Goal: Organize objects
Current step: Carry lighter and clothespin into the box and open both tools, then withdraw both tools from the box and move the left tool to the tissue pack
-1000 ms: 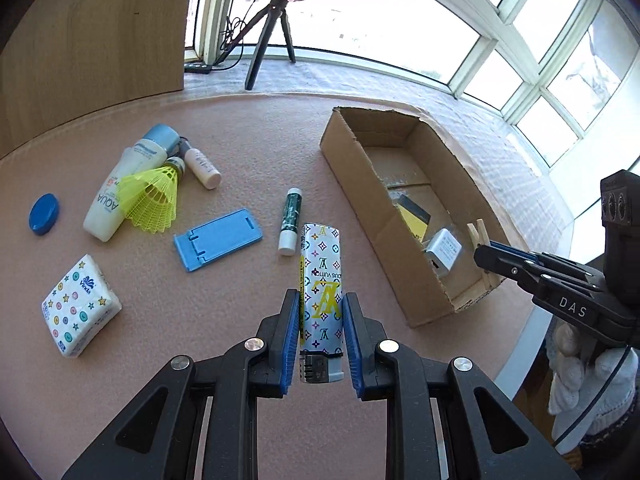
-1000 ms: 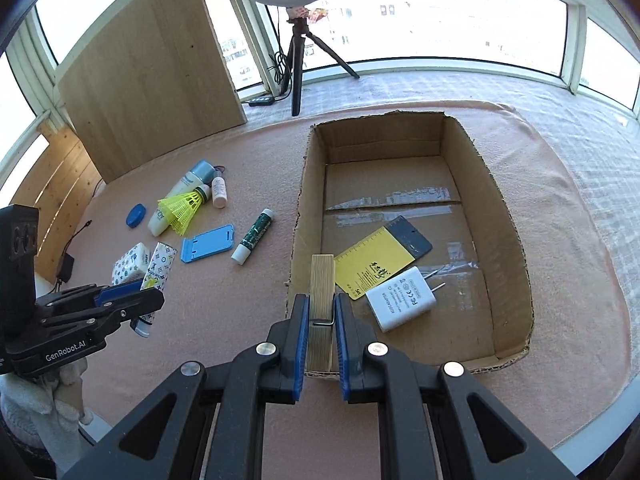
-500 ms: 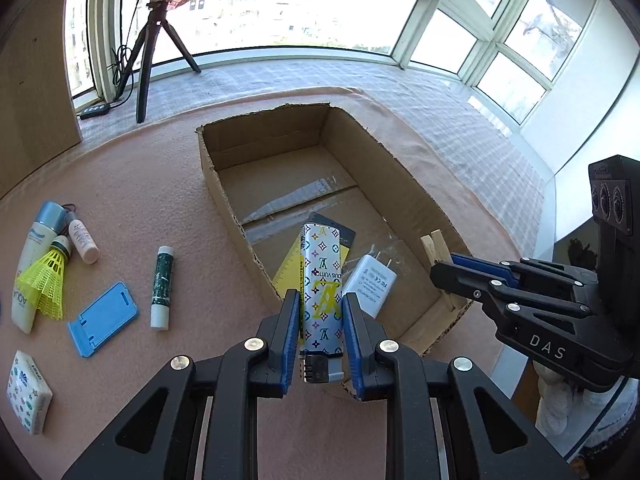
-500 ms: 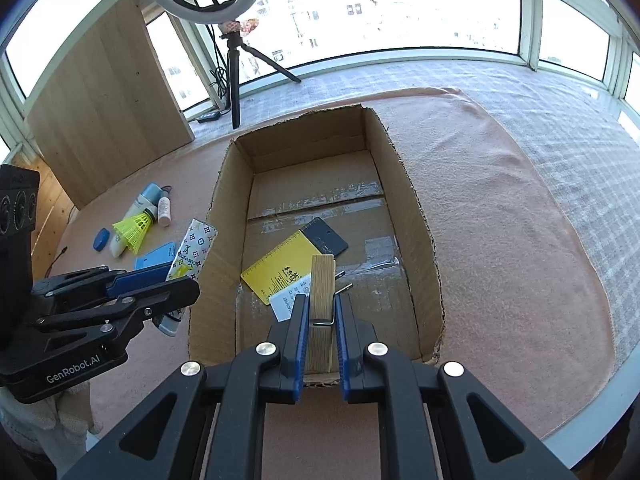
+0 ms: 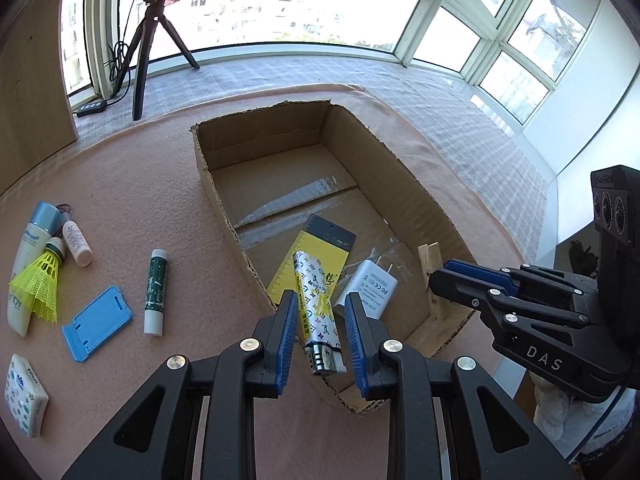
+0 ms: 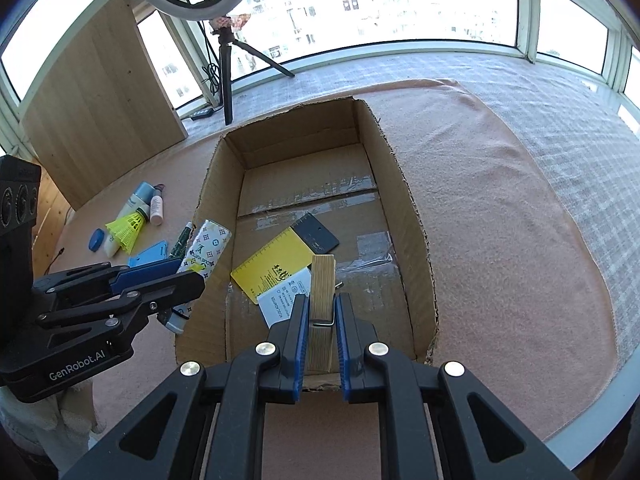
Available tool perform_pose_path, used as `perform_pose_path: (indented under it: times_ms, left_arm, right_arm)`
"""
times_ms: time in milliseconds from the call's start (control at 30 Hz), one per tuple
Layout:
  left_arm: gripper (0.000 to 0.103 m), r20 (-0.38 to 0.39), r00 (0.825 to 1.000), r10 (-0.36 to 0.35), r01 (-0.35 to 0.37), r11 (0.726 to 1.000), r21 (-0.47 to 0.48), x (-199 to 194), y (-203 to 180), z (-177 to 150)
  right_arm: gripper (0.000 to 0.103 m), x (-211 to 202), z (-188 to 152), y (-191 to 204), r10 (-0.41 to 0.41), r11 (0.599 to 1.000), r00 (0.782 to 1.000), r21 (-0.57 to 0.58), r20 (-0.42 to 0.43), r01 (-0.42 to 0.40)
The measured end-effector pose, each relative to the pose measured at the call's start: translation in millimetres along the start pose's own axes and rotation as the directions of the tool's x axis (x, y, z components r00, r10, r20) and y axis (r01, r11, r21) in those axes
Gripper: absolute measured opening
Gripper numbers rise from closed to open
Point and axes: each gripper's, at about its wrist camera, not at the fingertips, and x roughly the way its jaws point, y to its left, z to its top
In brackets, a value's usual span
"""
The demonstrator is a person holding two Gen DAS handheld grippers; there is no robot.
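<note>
The left wrist view shows the left tongs opening, a patterned lighter tilted loose between them over the cardboard box. The right wrist view shows the right tongs opening around a wooden clothespin, whether pinched I cannot tell.

The box was raw brown cardboard, matt, with ragged torn rims and strips of shiny clear tape across its floor. Under it lay a pink cloth – soft, napped, dull. The lighter wore a glossy printed wrap and a bright metal cap. The clothespin was pale bare wood with a thin wire spring. The charger was smooth white plastic; the phone stand, matt blue plastic. Both grippers had black matt plastic arms, ribbed blue pads and small shiny metal rivets. The shuttlecock was yellow plastic mesh.
</note>
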Motion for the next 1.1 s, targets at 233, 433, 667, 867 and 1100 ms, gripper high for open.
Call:
perform_pose_path:
  times_ms: [233,433,667,867,1100]
  left_arm:
    - [0.028,0.025,1.000,0.007,-0.007,1.000,-0.012,-10,8,-1]
    - [0.028,0.036,0.999,0.017,-0.015,0.999,-0.043,-23,24,-9]
    - [0.028,0.038,0.998,0.046,-0.043,0.995,-0.085,-38,50,-23]
    - [0.029,0.038,0.995,0.091,-0.084,0.984,-0.157,-58,90,-44]
    - [0.029,0.044,0.985,0.170,-0.153,0.953,-0.261,-87,149,-71]
  right_arm:
    - [0.026,-4,-1,2,0.000,1.000,1.000,0.006,0.007,0.000]
    - [0.026,-4,-5,4,0.015,1.000,1.000,0.021,-0.001,-0.015]
    - [0.026,-7,-5,17,0.039,0.999,0.999,0.009,-0.001,-0.039]
    - [0.026,-7,-4,38,0.072,0.997,0.997,-0.019,-0.002,-0.073]
    - [0.026,0,-5,74,0.119,0.991,0.993,-0.058,-0.021,-0.120]
